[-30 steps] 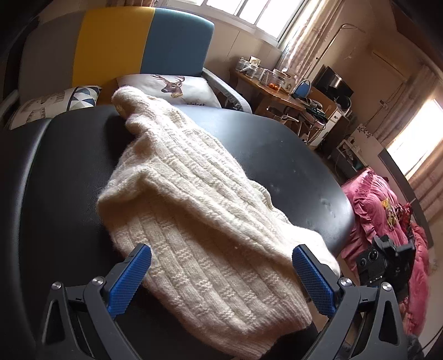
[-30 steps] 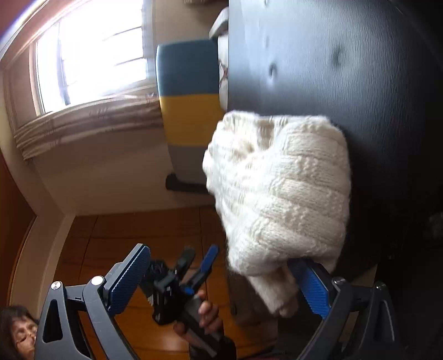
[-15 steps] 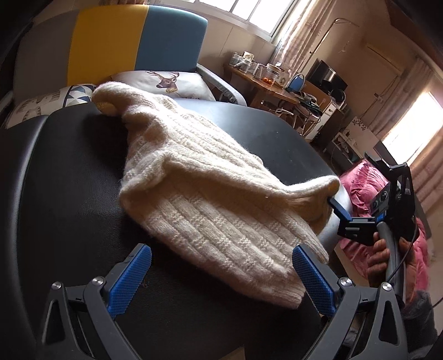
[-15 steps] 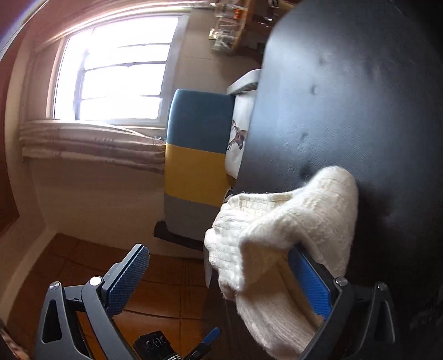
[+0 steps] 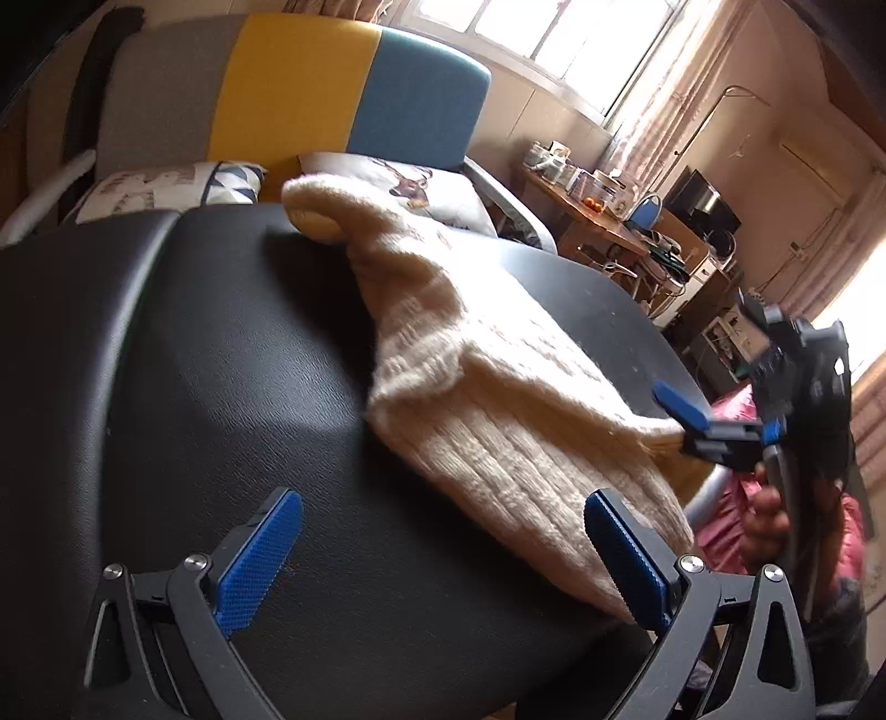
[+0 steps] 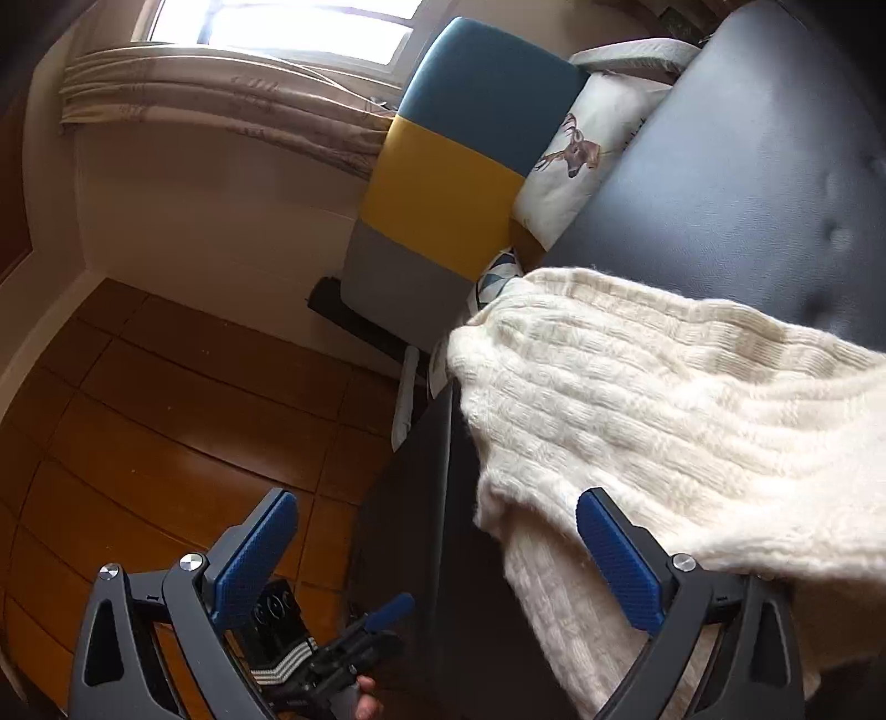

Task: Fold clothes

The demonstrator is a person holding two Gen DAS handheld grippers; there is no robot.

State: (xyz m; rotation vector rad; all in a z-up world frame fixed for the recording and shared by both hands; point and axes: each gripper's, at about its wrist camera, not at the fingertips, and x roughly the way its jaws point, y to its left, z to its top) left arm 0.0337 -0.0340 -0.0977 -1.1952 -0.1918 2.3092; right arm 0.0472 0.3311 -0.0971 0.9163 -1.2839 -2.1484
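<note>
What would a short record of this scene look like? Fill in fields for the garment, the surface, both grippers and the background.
garment: cream knitted sweater, partly folded, one end hanging over the edge
surface: black padded table
left gripper: open, holding nothing, near edge of the sweater lies between its fingers
right gripper: open, one finger against the hanging part of the sweater
background: sofa in grey, yellow and blue, deer cushion, wooden floor, window
</note>
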